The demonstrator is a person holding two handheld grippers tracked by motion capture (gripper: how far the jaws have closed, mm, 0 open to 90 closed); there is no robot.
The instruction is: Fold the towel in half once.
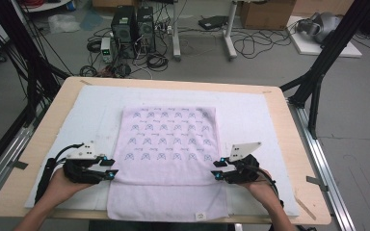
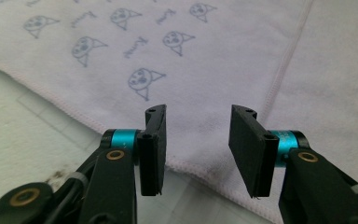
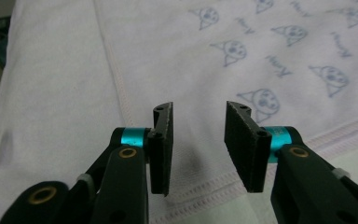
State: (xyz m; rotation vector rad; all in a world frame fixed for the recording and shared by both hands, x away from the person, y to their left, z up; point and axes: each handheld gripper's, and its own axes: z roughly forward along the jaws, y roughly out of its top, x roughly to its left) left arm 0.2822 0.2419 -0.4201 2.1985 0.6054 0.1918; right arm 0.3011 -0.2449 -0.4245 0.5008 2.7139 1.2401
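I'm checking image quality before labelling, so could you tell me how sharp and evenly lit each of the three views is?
High view: soft and low in detail, evenly lit, no glare on the towel. Left gripper view: jaws crisp, far print slightly soft, faint shadow under the left gripper. Right gripper view: similar, a soft shadow beneath the right gripper.

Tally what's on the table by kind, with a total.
Pink printed towel: 1
White mat under it: 1
Hand-held grippers: 2, the left hand-held gripper and the right hand-held gripper, each with jaws open at a side edge of the towel
Total: 4
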